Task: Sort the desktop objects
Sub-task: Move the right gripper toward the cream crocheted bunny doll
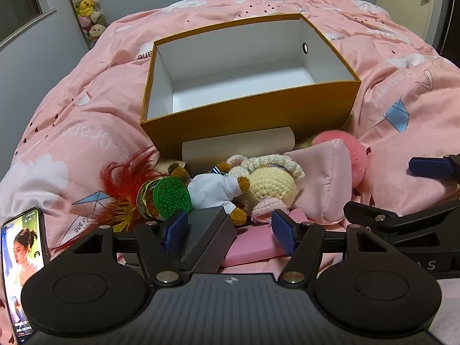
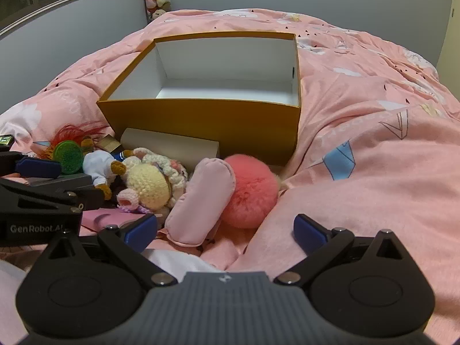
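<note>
Item by item, the scene stood as follows. An orange cardboard box (image 1: pixel 253 112), white inside and holding nothing visible, sat on a pink quilt (image 1: pixel 402 66) printed with paper cranes. Against its near wall lay a pale cardboard tube (image 1: pixel 238 146) on its side.

In front of the tube, a heap of small things:
- a jar with a green studded lid (image 1: pixel 171 197), lying on its side, with red and yellow feathers (image 1: pixel 126 184) beside it;
- a small plush bear in a white outfit (image 1: pixel 215 189), touching the jar;
- a crocheted cream doll (image 1: pixel 271 185), just beside the bear;
- a pink padded pouch (image 2: pixel 201 201) leaning on a pink fluffy pompom (image 2: pixel 250 192);
- a dark grey wedge-shaped block (image 1: pixel 207 230) and a flat pink box (image 1: pixel 253 247), nearest the cameras; what the block was could not be made out.

The left gripper (image 1: pixel 230 230) hung over the block and the pink box, its jaws spread wide, the pads pressing on nothing. The right gripper (image 2: pixel 225 233) hung near the pouch and pompom, jaws likewise released, nothing held.

A lit phone (image 1: pixel 23 264) stood propped at the left edge. A tall tube of plush toys (image 1: pixel 86 5) stood by the far wall.
</note>
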